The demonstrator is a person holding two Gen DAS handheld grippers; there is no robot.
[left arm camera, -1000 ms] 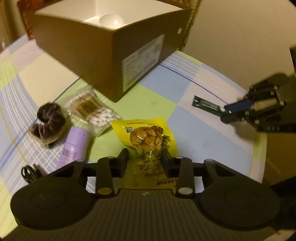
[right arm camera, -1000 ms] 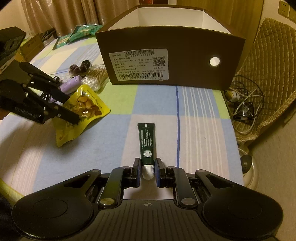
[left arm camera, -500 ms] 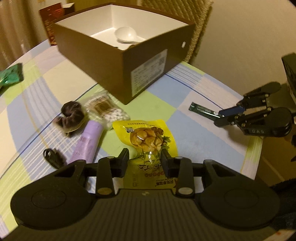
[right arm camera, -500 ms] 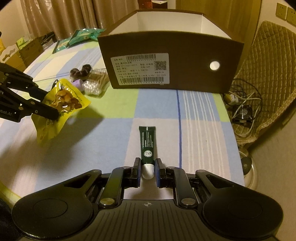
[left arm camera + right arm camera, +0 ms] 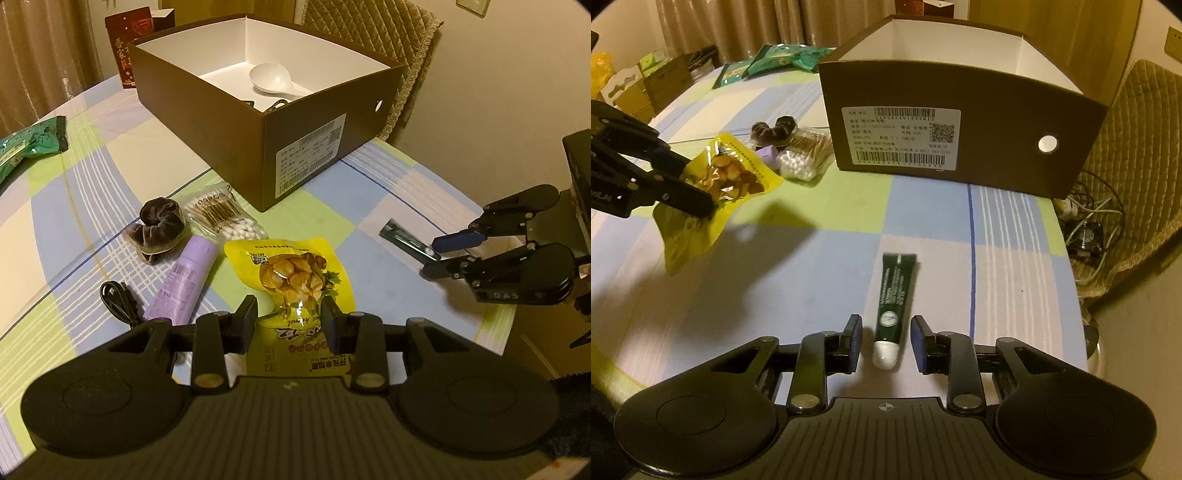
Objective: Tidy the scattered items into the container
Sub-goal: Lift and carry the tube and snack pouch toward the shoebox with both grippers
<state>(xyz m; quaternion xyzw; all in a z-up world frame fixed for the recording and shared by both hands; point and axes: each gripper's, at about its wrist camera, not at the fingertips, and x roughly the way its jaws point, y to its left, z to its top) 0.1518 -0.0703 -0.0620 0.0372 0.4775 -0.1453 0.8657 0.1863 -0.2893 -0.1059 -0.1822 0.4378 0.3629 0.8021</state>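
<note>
The right tool (image 5: 885,343) has spread open around the green tube (image 5: 894,295); the left tool (image 5: 289,320) grips the yellow pouch (image 5: 291,273) clear of the box (image 5: 306,147).

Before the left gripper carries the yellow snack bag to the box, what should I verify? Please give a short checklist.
1. Left gripper shut on the yellow snack bag: ok.
2. Bag lifted off the table: ok, the right wrist view shows its shadow underneath.
3. Box open on top, with room inside: ok, though a white spoon lies in it.
4. Right gripper away from the bag's way to the box: ok.
5. Right gripper holding the green tube: not ok. It is open, and the tube lies on the table between its fingers.
</note>
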